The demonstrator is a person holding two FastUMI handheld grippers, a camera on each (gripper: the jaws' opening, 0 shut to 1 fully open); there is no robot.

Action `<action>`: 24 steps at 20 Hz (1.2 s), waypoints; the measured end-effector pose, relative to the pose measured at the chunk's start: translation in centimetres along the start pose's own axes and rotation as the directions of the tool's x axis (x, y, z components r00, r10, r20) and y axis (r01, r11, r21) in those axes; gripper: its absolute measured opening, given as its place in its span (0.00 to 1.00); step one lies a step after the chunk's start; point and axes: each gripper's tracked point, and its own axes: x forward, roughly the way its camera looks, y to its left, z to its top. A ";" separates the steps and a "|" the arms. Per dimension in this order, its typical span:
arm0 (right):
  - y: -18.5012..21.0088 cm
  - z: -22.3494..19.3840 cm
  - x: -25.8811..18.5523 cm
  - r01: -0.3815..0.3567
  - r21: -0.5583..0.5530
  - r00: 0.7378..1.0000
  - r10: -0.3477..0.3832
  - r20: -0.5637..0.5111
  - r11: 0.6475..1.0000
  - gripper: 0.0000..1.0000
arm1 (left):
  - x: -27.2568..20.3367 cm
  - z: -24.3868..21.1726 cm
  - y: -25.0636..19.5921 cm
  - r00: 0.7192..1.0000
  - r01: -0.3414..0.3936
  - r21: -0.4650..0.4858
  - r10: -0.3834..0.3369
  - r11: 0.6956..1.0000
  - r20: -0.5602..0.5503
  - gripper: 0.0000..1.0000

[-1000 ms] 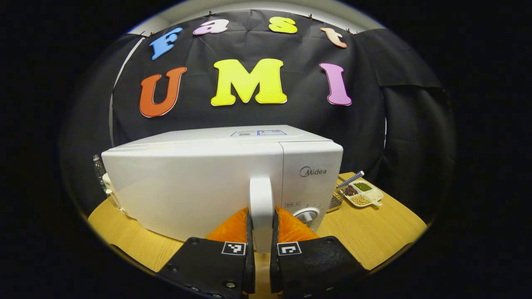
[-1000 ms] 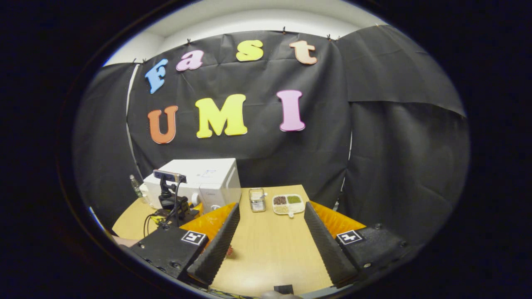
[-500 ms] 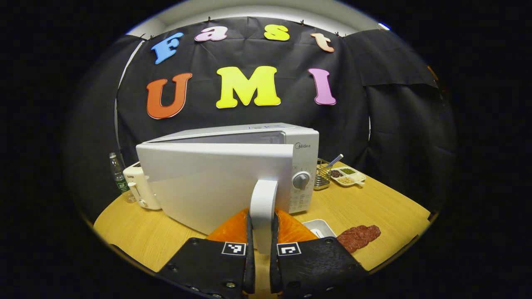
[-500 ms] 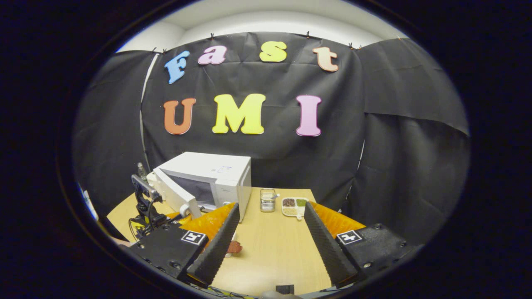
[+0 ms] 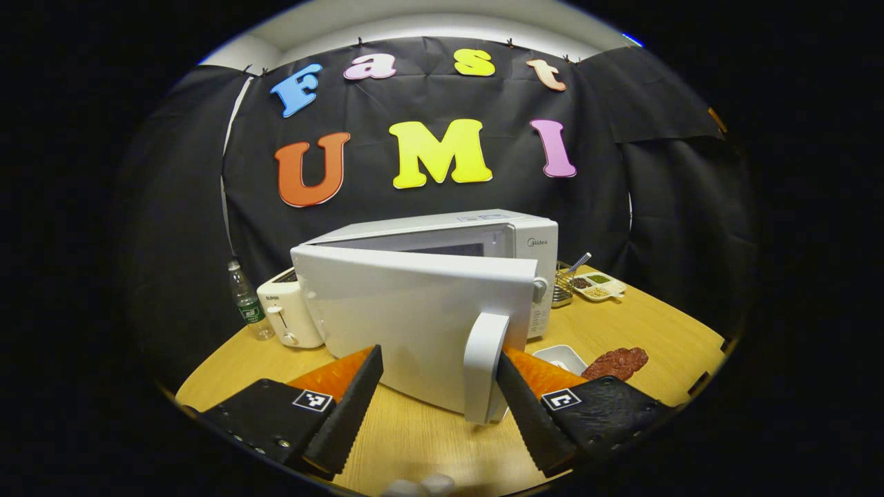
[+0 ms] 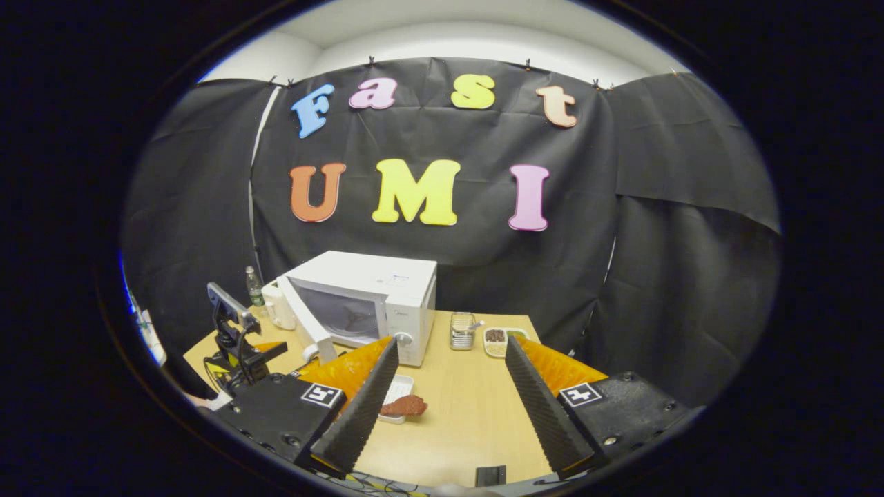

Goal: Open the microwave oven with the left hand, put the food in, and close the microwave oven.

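Microwave door [image 5: 414,324] swung partway open, blocks left approach; cavity [image 6: 343,312] reachable from right over bare table [image 6: 463,407]

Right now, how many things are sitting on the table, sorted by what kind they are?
Kitchen machines: 2, the microwave oven and the toaster
Bottles: 1, the water bottle
Trays and holders: 3, the white tray, the snack dish and the metal basket
Food: 1, the meat
Total: 7
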 end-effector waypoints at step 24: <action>10.0 -3.7 -4.9 -0.115 0.013 0.992 0.115 -0.041 0.993 0.99 | -13.1 -5.3 17.8 0.969 -0.237 -0.012 0.236 0.971 -0.077 0.94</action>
